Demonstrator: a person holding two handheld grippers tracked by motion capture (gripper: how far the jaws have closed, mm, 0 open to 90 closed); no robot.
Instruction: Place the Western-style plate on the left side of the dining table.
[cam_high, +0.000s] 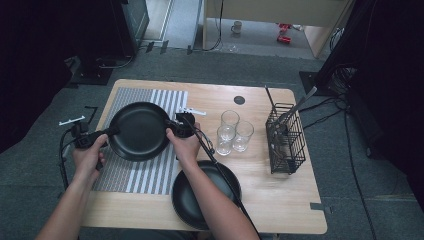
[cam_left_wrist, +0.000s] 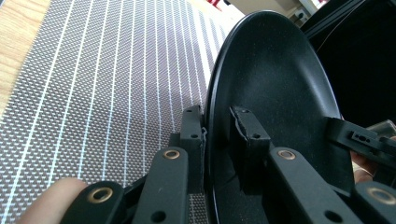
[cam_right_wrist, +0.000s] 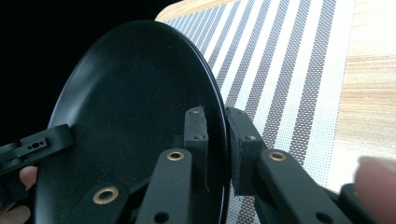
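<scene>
A black plate (cam_high: 138, 131) hangs just over the grey striped placemat (cam_high: 145, 175), held by both grippers at opposite rims. My left gripper (cam_high: 107, 133) is shut on its left rim; in the left gripper view the plate (cam_left_wrist: 275, 79) stands edge-on between the pads (cam_left_wrist: 250, 135), with the placemat (cam_left_wrist: 102, 93) below. My right gripper (cam_high: 172, 126) is shut on the right rim; in the right gripper view its pads (cam_right_wrist: 196, 135) pinch the plate (cam_right_wrist: 130, 112) edge, over the placemat (cam_right_wrist: 280, 70). A second black plate (cam_high: 192, 205) lies on the table near the front edge, partly under the right forearm.
Three clear glasses (cam_high: 233, 132) stand together right of the placemat. A black wire basket (cam_high: 285, 137) with utensils stands at the table's right side. The wooden table (cam_high: 280, 200) shows bare at the front right. Cables trail from both grippers.
</scene>
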